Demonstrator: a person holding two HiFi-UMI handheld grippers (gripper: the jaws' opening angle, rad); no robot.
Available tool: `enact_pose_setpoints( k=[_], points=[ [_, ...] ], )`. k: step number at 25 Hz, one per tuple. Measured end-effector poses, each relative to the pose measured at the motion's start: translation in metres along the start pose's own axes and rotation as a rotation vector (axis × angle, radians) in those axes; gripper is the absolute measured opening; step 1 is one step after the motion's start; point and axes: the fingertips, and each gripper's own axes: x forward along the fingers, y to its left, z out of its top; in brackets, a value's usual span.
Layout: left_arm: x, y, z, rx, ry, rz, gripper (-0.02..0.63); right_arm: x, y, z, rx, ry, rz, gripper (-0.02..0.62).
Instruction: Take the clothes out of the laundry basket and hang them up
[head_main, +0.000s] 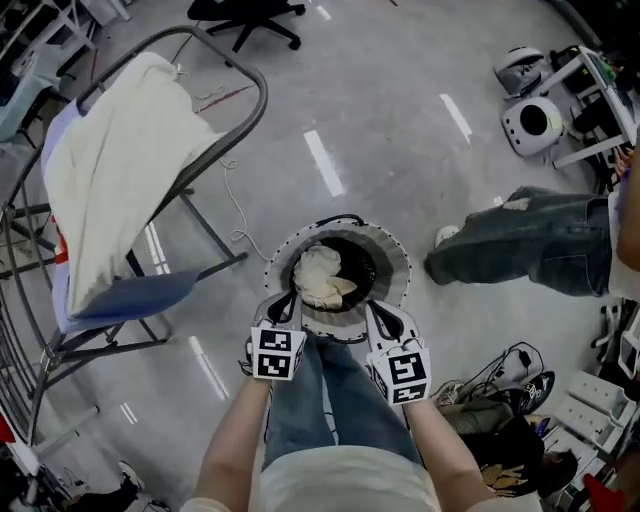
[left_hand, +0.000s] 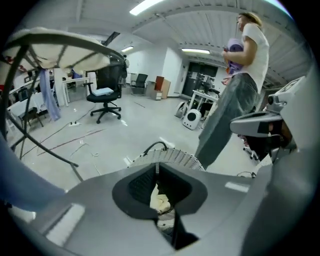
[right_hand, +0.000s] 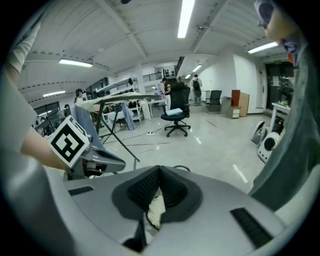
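A round laundry basket (head_main: 395, 262) stands on the floor in front of my legs, with a crumpled cream garment (head_main: 322, 277) inside it. My left gripper (head_main: 285, 303) reaches over the near rim at the garment's left edge. In its own view the jaws (left_hand: 157, 167) are closed, with cream cloth (left_hand: 161, 202) showing between the pads and the mesh rim (left_hand: 175, 157) just beyond. My right gripper (head_main: 380, 312) sits at the near rim's right side. Its jaws (right_hand: 159, 172) are also closed, and cream cloth (right_hand: 156, 212) shows in the pinch.
A metal drying rack (head_main: 240, 70) stands at the left, carrying a large cream sheet (head_main: 120, 180) and a blue cloth (head_main: 130, 300). A person in jeans (head_main: 530, 240) stands to the right of the basket. Cables and bags (head_main: 500, 400) lie at lower right, and a white device (head_main: 532, 122) stands at the far right.
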Motion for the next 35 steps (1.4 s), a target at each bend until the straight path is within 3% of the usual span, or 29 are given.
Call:
enact_pose_setpoints(
  k=[4, 12, 18, 21, 28, 33, 35],
  points=[
    [0.075, -0.017, -0.037, 0.059, 0.098, -0.09, 0.115, 0.018, -0.02, -0.045, 0.077, 0.027, -0.045, 0.002],
    [0.193, -0.033, -0.125, 0.142, 0.34, -0.222, 0.197, 0.058, -0.038, -0.124, 0.178, 0.08, -0.086, 0.002],
    [0.266, -0.028, -0.201, 0.36, 0.528, -0.271, 0.284, 0.09, -0.046, -0.167, 0.236, 0.087, -0.111, 0.002],
    [0.297, -0.015, -0.235, 0.412, 0.584, -0.256, 0.321, 0.102, -0.046, -0.183, 0.266, 0.08, -0.117, 0.002],
    [0.34, 0.013, -0.291, 0.372, 0.666, -0.209, 0.327, 0.119, -0.031, -0.209, 0.275, 0.088, -0.066, 0.002],
    [0.363, 0.03, -0.33, 0.375, 0.729, -0.182, 0.319, 0.124, -0.028, -0.225, 0.388, 0.109, -0.021, 0.002],
    [0.37, 0.042, -0.339, 0.41, 0.752, -0.141, 0.224, 0.125, -0.031, -0.226, 0.402, 0.103, -0.024, 0.002]
  ],
)
